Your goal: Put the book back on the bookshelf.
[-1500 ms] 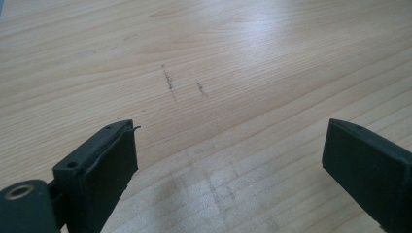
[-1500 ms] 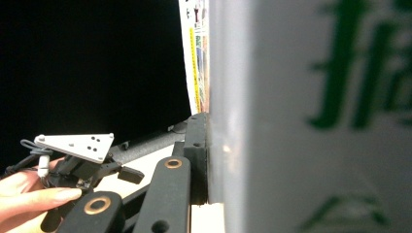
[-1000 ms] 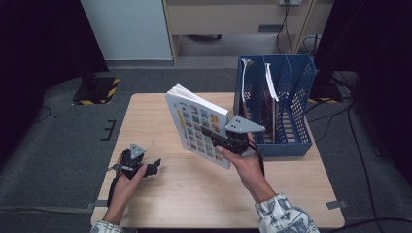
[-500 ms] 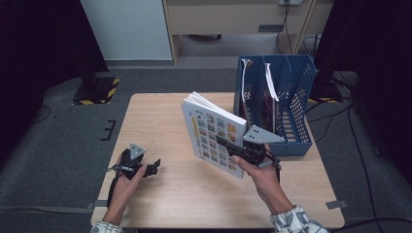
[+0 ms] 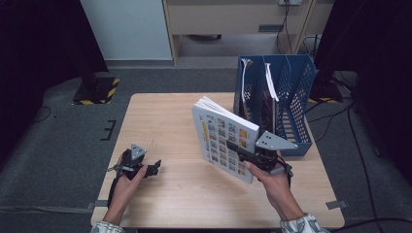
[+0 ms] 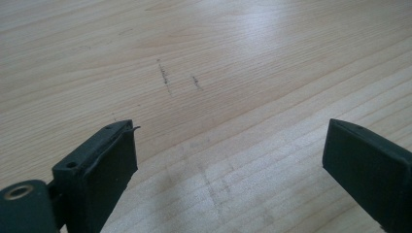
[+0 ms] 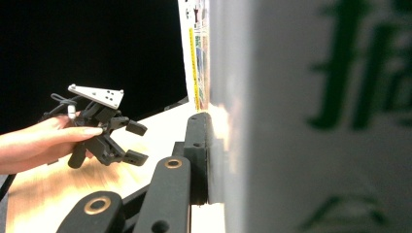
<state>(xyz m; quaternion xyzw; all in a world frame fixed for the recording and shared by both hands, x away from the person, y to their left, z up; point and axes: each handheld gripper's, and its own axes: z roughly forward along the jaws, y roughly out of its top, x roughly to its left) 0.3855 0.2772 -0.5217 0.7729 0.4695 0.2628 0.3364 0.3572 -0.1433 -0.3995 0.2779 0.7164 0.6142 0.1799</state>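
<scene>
The right tongs (image 5: 241,156), clamped on the upright book (image 5: 224,138), had carried it nearer the blue file rack (image 5: 296,128) (likely its destination); the left tongs (image 5: 153,169) rested apart on the tabletop (image 5: 160,121).

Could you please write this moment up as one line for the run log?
right tool: shut on book, held upright | left tool: open, empty, low over table | file rack: just behind book

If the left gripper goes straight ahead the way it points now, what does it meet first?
Most likely the bare wooden table. The left gripper points down at it with jaws open and nothing between them; depth is unclear.
</scene>
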